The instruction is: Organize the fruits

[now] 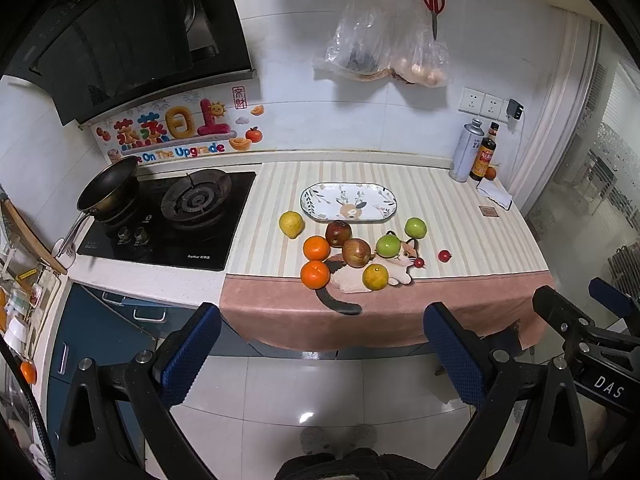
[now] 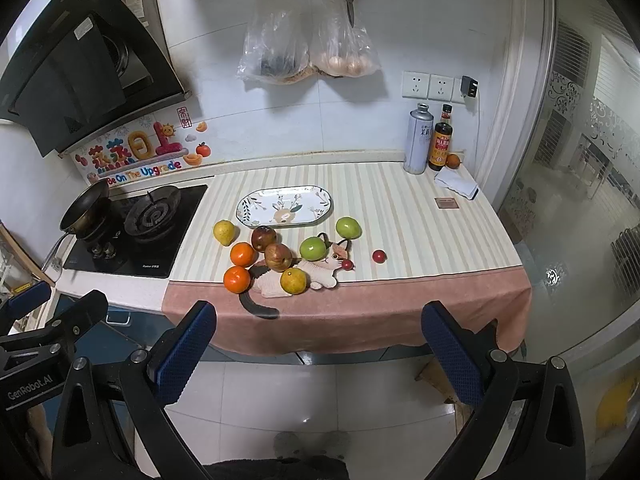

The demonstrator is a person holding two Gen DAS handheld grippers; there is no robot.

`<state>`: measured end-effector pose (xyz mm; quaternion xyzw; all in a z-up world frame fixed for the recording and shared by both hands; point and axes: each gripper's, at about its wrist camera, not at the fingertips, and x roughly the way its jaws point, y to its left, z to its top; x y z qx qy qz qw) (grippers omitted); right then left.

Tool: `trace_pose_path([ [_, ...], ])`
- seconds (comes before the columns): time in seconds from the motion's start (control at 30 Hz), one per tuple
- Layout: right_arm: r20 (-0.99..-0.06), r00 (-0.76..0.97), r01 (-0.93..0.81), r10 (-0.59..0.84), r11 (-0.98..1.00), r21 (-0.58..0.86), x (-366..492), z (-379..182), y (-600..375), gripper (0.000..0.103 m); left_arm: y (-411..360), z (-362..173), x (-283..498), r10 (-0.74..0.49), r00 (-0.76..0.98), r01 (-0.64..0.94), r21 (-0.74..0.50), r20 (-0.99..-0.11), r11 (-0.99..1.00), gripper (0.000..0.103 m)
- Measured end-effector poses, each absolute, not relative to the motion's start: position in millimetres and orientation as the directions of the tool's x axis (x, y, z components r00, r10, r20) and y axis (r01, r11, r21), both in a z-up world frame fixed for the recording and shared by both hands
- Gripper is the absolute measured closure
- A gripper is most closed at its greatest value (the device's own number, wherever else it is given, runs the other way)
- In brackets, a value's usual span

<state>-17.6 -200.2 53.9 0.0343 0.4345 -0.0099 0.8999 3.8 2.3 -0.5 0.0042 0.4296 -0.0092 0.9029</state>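
While both claws hang back from the tabletop's near edge over the tiled floor, I note my left claw (image 1: 322, 340) with its blue pads spread wide and nothing between them. My right claw (image 2: 320, 338) is the same: pads well apart, empty. Part of the right claw shows at the right edge of the left wrist view; part of the left one shows at the left edge of the right wrist view.

Ahead, a pink cloth (image 2: 360, 312) drapes over the tabletop (image 2: 420, 216) front. Just beyond it lies a cat-shaped mat (image 2: 316, 272), and the fruit is bunched on and around it. Two oranges (image 2: 237, 279) sit at the left, one behind the other. A yellow-green citrus (image 2: 293, 281) rests on the mat's near part. Two red apples (image 2: 278, 257) sit touching or nearly so, centre of the bunch. One green apple (image 2: 313, 248) is at the cat's head, a second green apple (image 2: 348, 227) is further back and right. A yellow pear (image 2: 224, 232) stands alone at far left. Two small red fruits: one (image 2: 347, 265) against the mat's right tip, one (image 2: 379, 256) apart on the striped cover.

Behind the bunch lies an oval patterned plate (image 2: 256, 204), nothing on it. Gas stove (image 2: 136, 236) with a pan (image 2: 86, 204) to the left; two bottles (image 2: 418, 140) in the back right corner.
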Motion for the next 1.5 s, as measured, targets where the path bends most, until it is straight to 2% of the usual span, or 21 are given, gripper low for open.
trace_pose_path([
  [1.5,-0.795,0.607,0.047,0.011,0.998,0.050,-15,52,-205,0.000,-8,-5,3,-0.013,0.624,0.015,-0.004,-0.781,1.000,0.000],
])
